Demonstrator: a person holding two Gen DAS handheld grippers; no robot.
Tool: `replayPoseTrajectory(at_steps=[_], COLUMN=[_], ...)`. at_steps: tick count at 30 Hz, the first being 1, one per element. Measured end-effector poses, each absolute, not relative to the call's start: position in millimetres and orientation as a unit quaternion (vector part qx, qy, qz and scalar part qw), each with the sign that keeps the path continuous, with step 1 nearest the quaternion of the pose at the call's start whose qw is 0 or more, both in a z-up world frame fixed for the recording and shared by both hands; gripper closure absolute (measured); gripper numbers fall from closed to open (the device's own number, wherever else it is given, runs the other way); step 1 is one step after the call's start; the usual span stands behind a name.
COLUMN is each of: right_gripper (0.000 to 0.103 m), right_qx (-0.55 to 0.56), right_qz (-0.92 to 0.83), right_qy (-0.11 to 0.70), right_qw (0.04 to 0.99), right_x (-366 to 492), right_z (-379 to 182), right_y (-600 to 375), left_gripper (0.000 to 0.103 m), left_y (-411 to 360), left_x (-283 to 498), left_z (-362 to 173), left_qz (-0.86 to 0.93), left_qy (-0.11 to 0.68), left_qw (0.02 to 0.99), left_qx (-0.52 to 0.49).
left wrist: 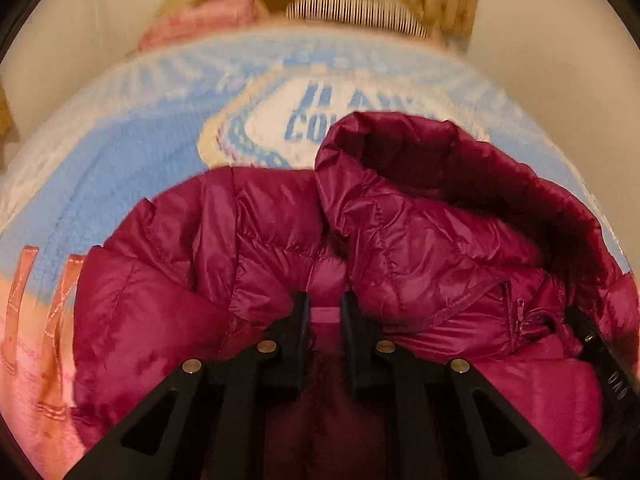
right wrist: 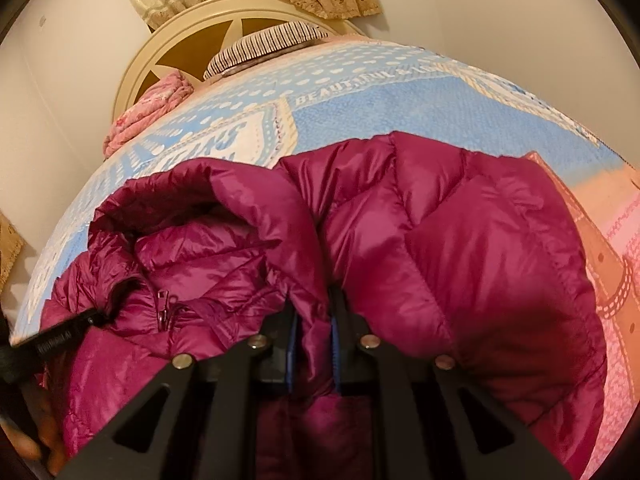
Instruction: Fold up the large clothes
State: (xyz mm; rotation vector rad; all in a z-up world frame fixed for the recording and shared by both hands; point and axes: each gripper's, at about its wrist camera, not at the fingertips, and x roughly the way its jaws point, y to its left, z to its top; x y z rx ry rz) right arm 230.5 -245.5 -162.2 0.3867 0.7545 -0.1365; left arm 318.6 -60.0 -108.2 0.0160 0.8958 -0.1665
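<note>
Jacket [left wrist: 400,240] on bedspread [left wrist: 120,152], pinched in my left gripper [left wrist: 325,300] and right gripper [right wrist: 312,300]; slippery shell may slide out mid-fold.

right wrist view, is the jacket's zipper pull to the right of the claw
No, the zipper pull sits left of the right claw, on the magenta puffer jacket.

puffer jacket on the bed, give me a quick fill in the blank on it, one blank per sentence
1. The puffer jacket is ____ in colour.
2. It lies on a bedspread that is mostly light ____.
3. The right gripper is shut on a fold of the ____.
4. At the head of the bed, by the headboard, lies a pillow with a ____ pattern.

Missing words: magenta; blue; jacket; striped
</note>
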Motion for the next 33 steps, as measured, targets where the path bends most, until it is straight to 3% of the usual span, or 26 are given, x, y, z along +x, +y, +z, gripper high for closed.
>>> replayPoseTrajectory(at_steps=[6,9,11,13,17,21,22,23,25,33], right_gripper=[0.082,0.065,0.041,0.03,0.03,0.033,0.043,0.059,0.07,0.073], right_qx=[0.196,0.21,0.227,0.241,0.236,0.226,0.23,0.236,0.251,0.26], right_qz=[-0.062,-0.07,-0.099,-0.128,-0.118,-0.096,-0.096,-0.094,-0.093,-0.044], right_qy=[0.369,0.36,0.315,0.271,0.27,0.316,0.329,0.347,0.386,0.478], right_qw=[0.907,0.906,0.916,0.923,0.926,0.916,0.911,0.903,0.883,0.838], right_x=[229.7,225.0,213.5,207.7,248.2,309.9,322.5,335.6,350.1,311.0], right_z=[-158.8,-141.7,-116.9,-93.4,-60.7,-63.6,-70.0,-77.7,-96.6,-146.6], right_y=[-246.2,-254.8,-263.5,-269.5,-259.9,-241.7,-239.4,-237.2,-233.7,-213.9], left_gripper=[0.086,0.086,0.086,0.086,0.086,0.086,0.086,0.086,0.086,0.086], left_y=[-61.7,-51.2,-49.3,-50.1,-48.2,-39.5,-37.6,-35.9,-34.8,-31.3], left_x=[311.6,311.4,310.9,309.9,309.6,309.7,309.7,310.2,311.4,312.8], left_z=[-110.6,-110.6,-110.0,-109.6,-109.6,-108.3,-108.3,-108.6,-108.7,-109.3], left_qz=[-0.074,-0.085,-0.087,-0.087,-0.09,-0.097,-0.099,-0.1,-0.101,-0.105], left_qy=[0.415,0.413,0.412,0.412,0.411,0.408,0.408,0.407,0.407,0.408], left_qw=[0.907,0.906,0.906,0.907,0.906,0.905,0.905,0.904,0.903,0.901], left_qx=[0.007,-0.024,-0.029,-0.029,-0.036,-0.07,-0.076,-0.084,-0.09,-0.103])
